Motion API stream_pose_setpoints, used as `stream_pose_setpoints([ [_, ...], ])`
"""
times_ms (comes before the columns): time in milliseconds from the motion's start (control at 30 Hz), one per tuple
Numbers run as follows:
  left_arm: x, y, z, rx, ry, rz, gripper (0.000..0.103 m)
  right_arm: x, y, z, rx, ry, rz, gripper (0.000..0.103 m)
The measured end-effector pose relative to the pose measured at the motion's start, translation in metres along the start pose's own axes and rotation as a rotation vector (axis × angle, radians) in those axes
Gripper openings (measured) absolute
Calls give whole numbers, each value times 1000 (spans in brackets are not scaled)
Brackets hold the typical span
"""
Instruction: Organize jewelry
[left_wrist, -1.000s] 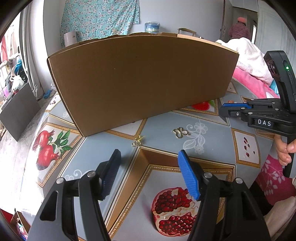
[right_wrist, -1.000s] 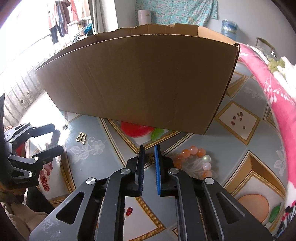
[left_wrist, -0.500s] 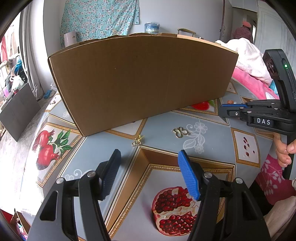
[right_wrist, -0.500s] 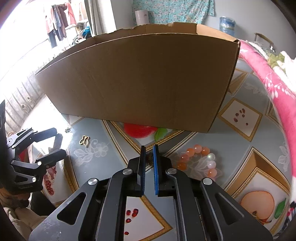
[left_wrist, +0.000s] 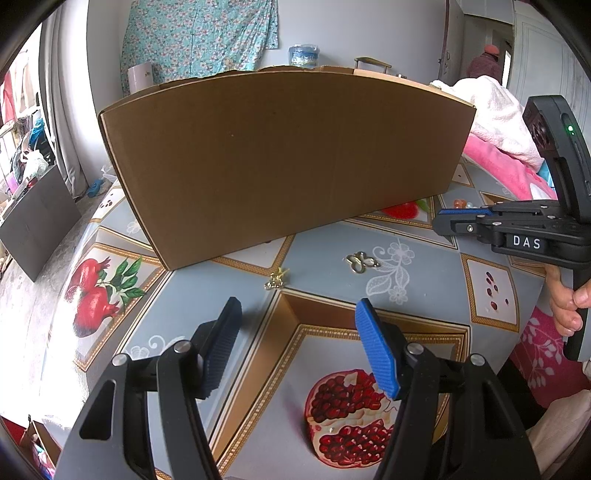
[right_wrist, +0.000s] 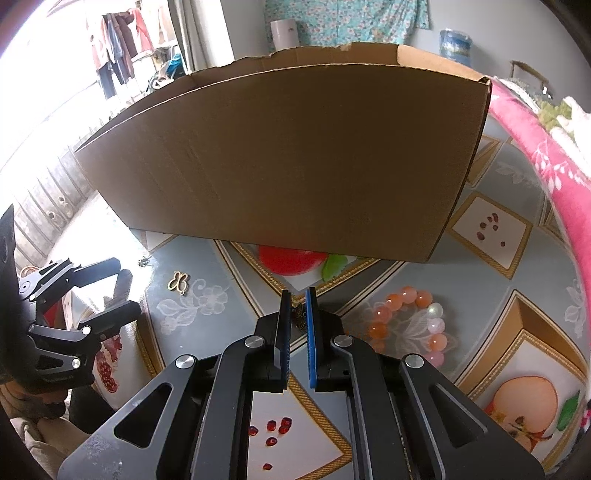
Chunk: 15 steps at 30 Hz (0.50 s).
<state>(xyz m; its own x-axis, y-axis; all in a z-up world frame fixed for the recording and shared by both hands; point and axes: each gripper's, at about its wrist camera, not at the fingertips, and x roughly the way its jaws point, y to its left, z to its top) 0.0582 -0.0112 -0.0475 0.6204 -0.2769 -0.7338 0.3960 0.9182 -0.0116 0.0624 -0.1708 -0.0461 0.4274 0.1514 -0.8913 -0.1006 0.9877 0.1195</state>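
Right gripper (right_wrist: 297, 306): fingers nearly pressed together, pinching a small brass ornament (right_wrist: 298, 316) at their tips, just left of the bead bracelet (right_wrist: 410, 323). Left gripper (left_wrist: 295, 328): fingers spread, empty, angled down over the worktop (left_wrist: 325, 243); gold charm (left_wrist: 275, 279) and gold clasp (left_wrist: 359, 261) lie beyond them. Cardboard box (left_wrist: 288, 158) behind; contents hidden.

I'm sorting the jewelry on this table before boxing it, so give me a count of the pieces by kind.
Beaded bracelet, orange and pale beads: 1
Gold looped charm, lying flat: 1
Small gold piece near the cardboard box: 1
Small dark bronze piece pinched in the right tool: 1
Total: 4
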Motion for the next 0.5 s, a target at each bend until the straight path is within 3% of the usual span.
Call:
stream_pose_setpoints([
  [500, 1, -1, 0, 0, 1, 2, 65, -1, -4, 0, 5, -6, 16, 6],
])
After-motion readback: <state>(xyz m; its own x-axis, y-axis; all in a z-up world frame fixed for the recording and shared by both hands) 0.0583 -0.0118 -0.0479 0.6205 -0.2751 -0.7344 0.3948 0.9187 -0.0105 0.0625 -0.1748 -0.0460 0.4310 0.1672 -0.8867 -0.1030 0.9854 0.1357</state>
